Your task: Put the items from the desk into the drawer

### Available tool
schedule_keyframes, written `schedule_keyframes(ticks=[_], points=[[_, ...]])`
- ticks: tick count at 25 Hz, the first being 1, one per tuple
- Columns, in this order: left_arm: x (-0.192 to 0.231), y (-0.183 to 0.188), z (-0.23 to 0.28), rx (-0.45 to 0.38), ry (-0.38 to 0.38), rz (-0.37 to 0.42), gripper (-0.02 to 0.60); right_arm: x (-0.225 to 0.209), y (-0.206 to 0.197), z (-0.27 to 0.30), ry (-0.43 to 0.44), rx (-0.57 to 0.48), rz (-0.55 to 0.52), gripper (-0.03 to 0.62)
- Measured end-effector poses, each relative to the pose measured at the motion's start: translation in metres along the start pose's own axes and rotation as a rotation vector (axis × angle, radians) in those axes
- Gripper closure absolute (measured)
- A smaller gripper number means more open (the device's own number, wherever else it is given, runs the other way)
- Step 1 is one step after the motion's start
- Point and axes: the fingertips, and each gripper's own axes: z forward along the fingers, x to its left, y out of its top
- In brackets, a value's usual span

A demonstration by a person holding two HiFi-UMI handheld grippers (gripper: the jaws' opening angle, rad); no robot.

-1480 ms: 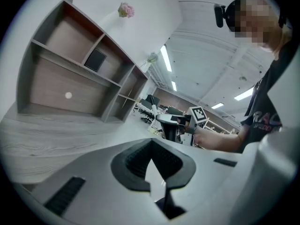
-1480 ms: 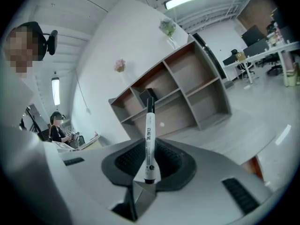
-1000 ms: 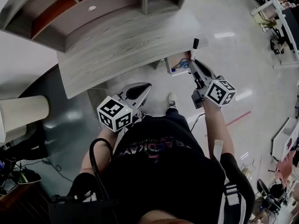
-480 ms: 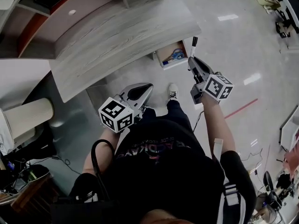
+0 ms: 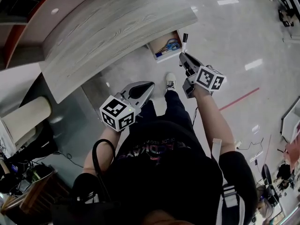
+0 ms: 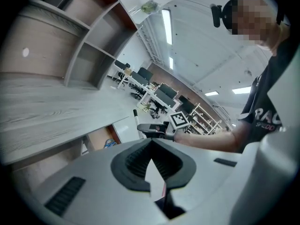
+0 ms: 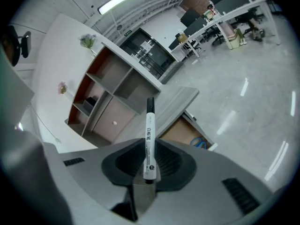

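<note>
right gripper (image 7: pixel 149 149) clamped on white marker (image 7: pixel 149 135), black cap forward, above open drawer (image 5: pixel 157 49) with blue scissors (image 5: pixel 171 45). left gripper (image 6: pixel 151 143) closed, empty.

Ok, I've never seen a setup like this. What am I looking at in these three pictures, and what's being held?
There is no robot arm here: a person holds a two-jaw gripper in each hand. One picture comes from a camera on the person's head, looking steeply down. The other two come from cameras riding on each gripper, looking along its jaws. Below is a grey wooden desk with no items showing on its top. Beside it is an open drawer with blue scissors inside. The right gripper is clamped on a marker, near the drawer. The left gripper has nothing between its jaws.
</note>
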Motion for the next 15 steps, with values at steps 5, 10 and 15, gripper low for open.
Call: schedule_keyframes(ticks=[5, 10, 15], points=[[-0.007, -0.012, 0.008, 0.036, 0.000, -0.026, 0.571, -0.013, -0.017, 0.011, -0.019, 0.060, 0.058, 0.517], [-0.014, -0.019, 0.021, 0.059, -0.003, -0.050, 0.571, -0.029, -0.032, 0.033, -0.027, 0.120, 0.160, 0.516], [-0.019, -0.026, 0.024, 0.067, 0.001, -0.072, 0.571, -0.045, -0.040, 0.052, -0.056, 0.147, 0.238, 0.517]])
